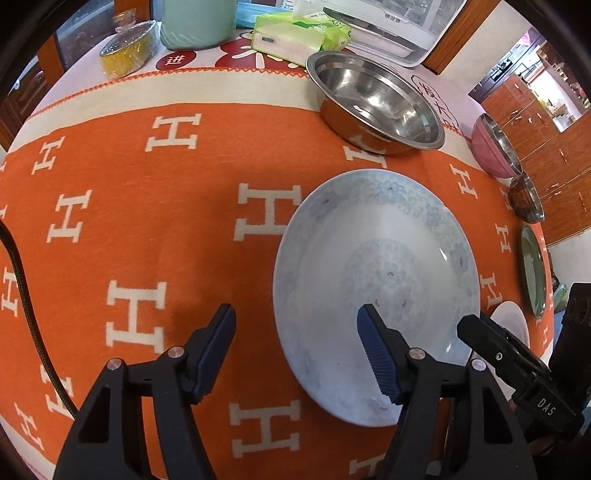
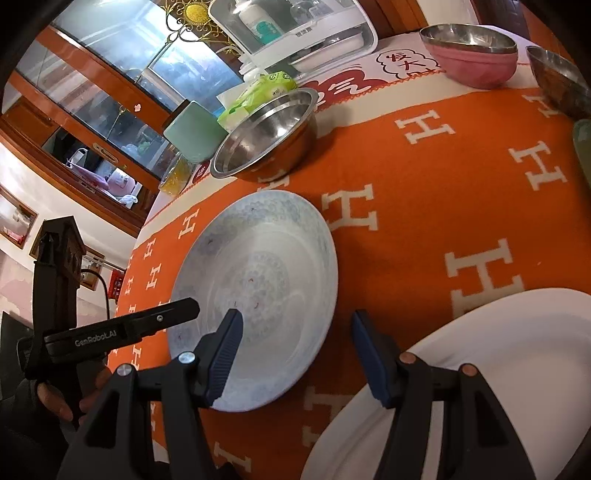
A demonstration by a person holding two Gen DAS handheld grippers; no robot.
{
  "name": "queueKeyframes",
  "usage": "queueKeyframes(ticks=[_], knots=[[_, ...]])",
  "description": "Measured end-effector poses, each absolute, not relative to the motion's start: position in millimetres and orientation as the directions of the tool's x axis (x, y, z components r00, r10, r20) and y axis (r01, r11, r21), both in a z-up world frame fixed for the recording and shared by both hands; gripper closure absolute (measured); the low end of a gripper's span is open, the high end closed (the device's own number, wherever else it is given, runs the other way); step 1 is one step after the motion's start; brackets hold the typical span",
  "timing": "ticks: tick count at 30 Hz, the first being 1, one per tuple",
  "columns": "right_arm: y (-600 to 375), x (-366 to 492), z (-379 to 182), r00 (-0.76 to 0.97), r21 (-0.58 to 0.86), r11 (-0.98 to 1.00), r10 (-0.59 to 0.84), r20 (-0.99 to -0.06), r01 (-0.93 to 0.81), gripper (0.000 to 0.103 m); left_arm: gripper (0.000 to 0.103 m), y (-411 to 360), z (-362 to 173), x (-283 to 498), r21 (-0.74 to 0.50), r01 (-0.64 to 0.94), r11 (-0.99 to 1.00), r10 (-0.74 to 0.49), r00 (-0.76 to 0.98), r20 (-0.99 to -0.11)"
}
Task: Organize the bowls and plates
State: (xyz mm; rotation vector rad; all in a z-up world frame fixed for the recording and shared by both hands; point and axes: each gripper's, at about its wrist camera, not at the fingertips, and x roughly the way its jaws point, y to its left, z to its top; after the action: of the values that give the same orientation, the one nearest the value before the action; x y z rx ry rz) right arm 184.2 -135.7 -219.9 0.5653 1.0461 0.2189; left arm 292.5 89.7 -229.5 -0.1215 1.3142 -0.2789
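A pale blue patterned plate (image 1: 376, 273) lies flat on the orange cloth; it also shows in the right wrist view (image 2: 258, 284). My left gripper (image 1: 297, 321) is open, straddling the plate's near left rim, one finger over the plate, one over the cloth. My right gripper (image 2: 297, 328) is open and straddles the plate's right rim. A plain white plate (image 2: 491, 369) lies to the right of it. A large steel bowl (image 1: 373, 99) stands behind the blue plate. A pink bowl (image 2: 476, 59) and a dark steel bowl (image 2: 561, 81) stand at the far right.
A green dish (image 1: 533, 273) lies at the right edge. A teal canister (image 1: 197, 22), tissue pack (image 1: 291, 33), yellow jar (image 1: 127, 50) and white appliance (image 1: 395, 26) line the table's back. The table edge (image 2: 147, 221) runs along the left.
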Motion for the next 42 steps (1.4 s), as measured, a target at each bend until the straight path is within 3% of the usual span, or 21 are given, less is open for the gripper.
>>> queueKeyframes(ticks=[8,18,26,42], knots=[[-134,188,-225,0.473,0.547,0.832,0.445,-0.761,0.096,0.063,0.05,82,-238,298,-0.252,0.147,0.956,-0.28,0.221,-0.934],[-132,191,-227,0.47,0.547,0.833,0.449,-0.76,0.09,0.066,0.053,71,-238,300,-0.241,0.169,0.956,-0.278,0.245,-0.929],[-141,191,-231,0.473,0.546,0.828,0.435,-0.766,0.124,0.086,0.062,67,-239,300,-0.235,0.179,0.955,-0.276,0.258,-0.926],[-142,185,-230,0.411,0.576,0.803,0.479,-0.775,0.151,0.09,0.08,90,-237,300,-0.268,0.143,0.953,-0.296,0.239,-0.925]])
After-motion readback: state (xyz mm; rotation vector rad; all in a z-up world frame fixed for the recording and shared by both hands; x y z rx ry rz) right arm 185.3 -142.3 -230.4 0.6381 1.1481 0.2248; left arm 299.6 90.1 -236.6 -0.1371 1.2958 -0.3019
